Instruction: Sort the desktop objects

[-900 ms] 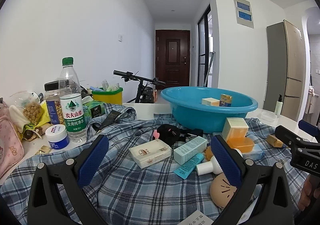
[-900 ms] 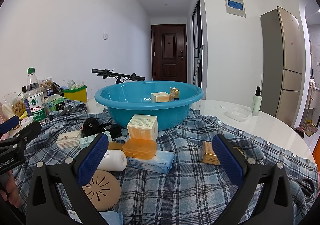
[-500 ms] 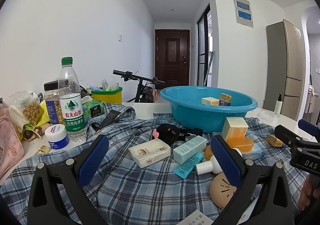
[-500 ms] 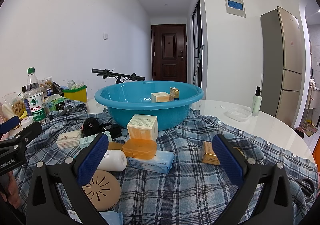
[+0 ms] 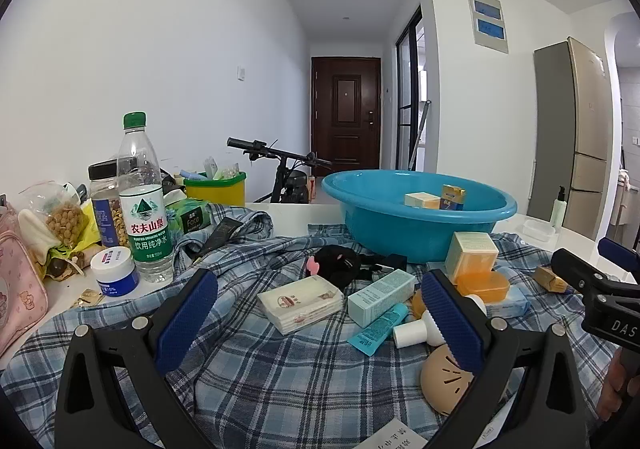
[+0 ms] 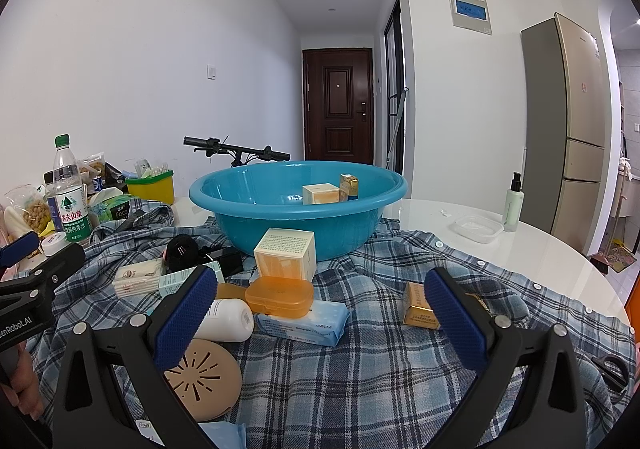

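A blue basin (image 6: 298,205) stands on a plaid shirt (image 6: 360,361) and holds a cream box (image 6: 320,193) and a small gold-blue box (image 6: 349,187). In front of it lie a cream-orange box (image 6: 285,254), an orange case (image 6: 279,296), a wipes pack (image 6: 302,323), a white bottle (image 6: 224,319), a tan round disc (image 6: 202,379) and a gold box (image 6: 416,305). My right gripper (image 6: 320,319) hovers open above them, holding nothing. My left gripper (image 5: 316,319) hangs open over a tissue pack (image 5: 300,303), a mint box (image 5: 380,291) and a teal tube (image 5: 378,327).
A water bottle (image 5: 142,201), a nut jar (image 5: 102,205), a white-blue cream jar (image 5: 114,275), a pink pouch (image 5: 16,289) and a yellow bin (image 5: 214,189) crowd the left. A pump bottle (image 6: 512,203) and a clear tray (image 6: 478,227) stand at the right on the white table (image 6: 540,249).
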`<control>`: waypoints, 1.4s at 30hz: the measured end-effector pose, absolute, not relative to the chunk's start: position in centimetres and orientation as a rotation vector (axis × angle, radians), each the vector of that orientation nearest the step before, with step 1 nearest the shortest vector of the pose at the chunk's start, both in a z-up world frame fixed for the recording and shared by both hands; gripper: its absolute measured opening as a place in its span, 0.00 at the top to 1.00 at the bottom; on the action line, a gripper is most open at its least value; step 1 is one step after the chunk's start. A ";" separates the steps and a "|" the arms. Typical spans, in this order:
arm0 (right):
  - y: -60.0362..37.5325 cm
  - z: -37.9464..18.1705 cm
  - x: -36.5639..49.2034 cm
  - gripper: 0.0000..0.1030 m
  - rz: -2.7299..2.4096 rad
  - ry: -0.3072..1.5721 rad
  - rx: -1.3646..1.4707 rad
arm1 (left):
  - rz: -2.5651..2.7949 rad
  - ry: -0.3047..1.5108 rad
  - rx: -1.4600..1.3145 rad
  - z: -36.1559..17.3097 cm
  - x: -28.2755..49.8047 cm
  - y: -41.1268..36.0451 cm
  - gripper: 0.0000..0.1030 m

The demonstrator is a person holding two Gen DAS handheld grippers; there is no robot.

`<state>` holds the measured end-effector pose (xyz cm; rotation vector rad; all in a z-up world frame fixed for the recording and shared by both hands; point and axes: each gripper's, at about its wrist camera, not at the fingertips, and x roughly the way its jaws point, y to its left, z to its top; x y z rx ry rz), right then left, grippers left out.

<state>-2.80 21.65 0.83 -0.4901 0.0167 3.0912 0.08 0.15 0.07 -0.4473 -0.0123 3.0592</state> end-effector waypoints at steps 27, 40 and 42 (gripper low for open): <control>20.6 9.0 -0.8 0.00 3.168 -0.077 -0.451 | 3.090 -0.002 -0.369 9.5 1.8 -0.6 0.00; 21.2 12.2 -1.4 0.00 3.168 -0.040 -0.558 | 3.000 -0.059 -0.702 11.6 -0.5 -0.5 0.00; 21.4 11.8 -2.6 0.00 3.166 -0.006 -0.656 | 2.995 -0.037 -0.766 11.5 -1.4 -0.4 0.00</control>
